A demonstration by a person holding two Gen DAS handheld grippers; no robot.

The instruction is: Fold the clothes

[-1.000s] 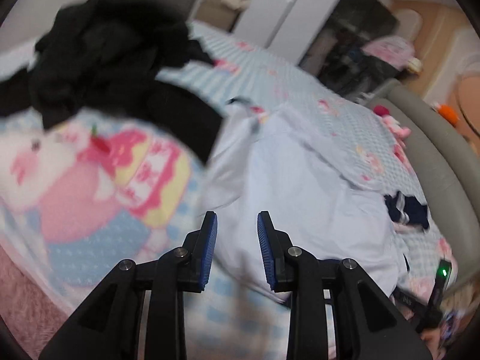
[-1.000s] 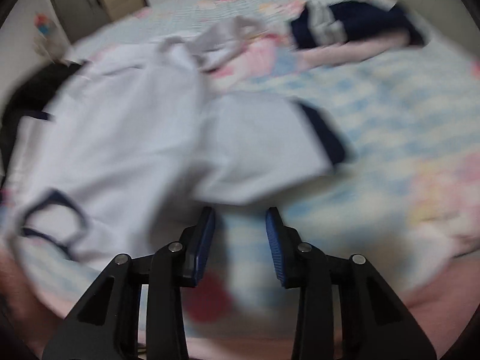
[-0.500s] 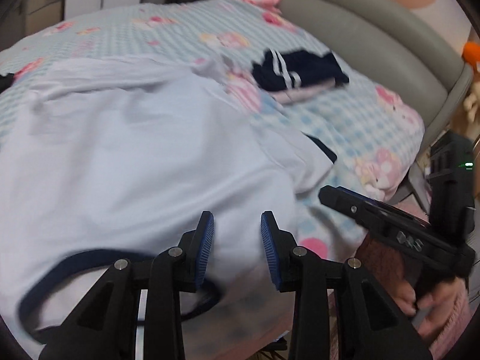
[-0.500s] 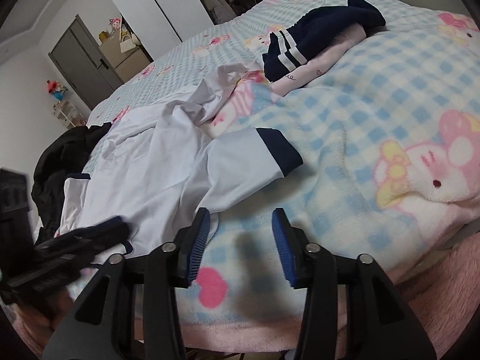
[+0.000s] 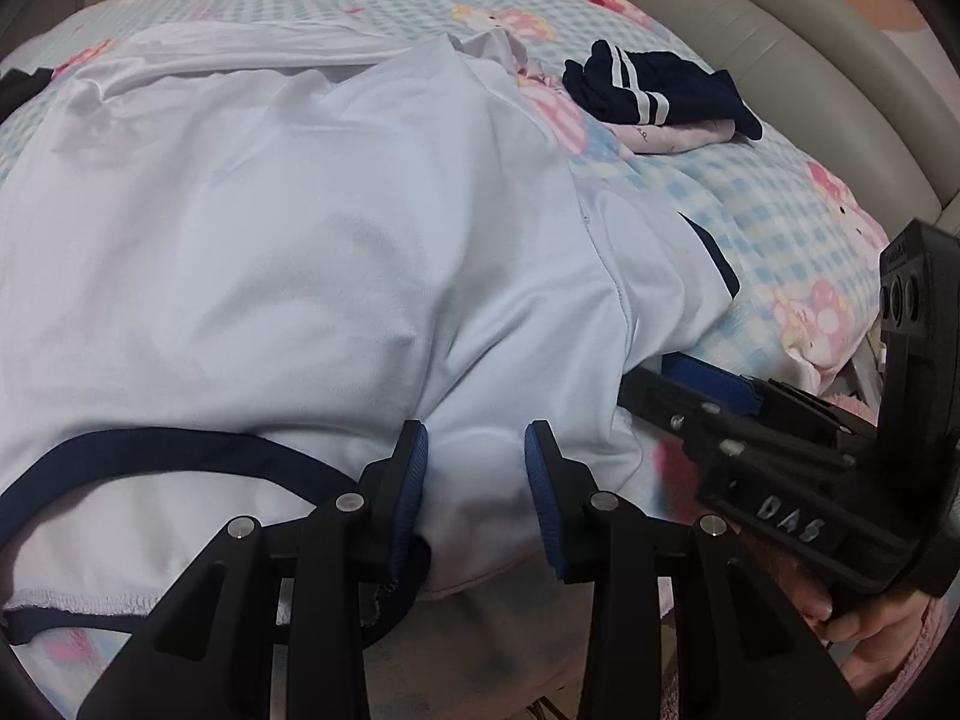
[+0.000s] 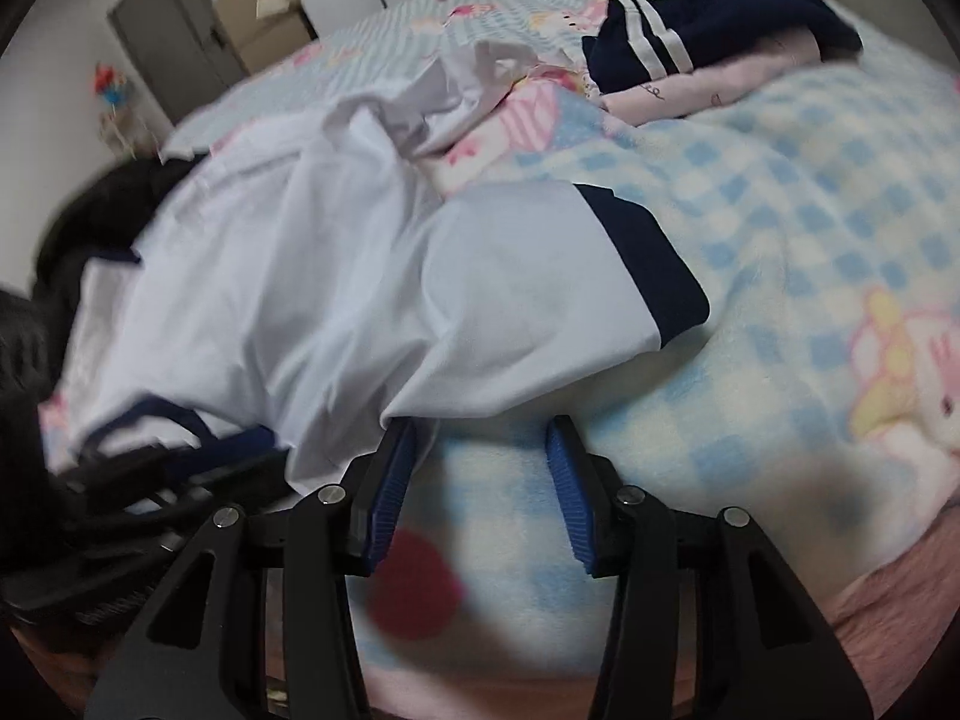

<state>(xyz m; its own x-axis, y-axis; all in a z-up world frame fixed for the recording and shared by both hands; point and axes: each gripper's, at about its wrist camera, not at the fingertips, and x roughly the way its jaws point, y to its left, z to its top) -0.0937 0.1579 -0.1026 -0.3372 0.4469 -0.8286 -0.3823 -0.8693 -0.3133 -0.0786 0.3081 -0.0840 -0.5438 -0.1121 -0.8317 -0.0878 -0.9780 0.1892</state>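
The pale-blue navy-trimmed cotton T-shirt is spread unfolded; folding remains. The left gripper straddles its near shoulder, and the right gripper is parted, empty.

My left gripper has black angular arms with silver screws behind blue ribbed fingers. My right gripper matches; seen from the left, its black body behind the fingers bears raised letters "DAS", a pink sleeve behind it.
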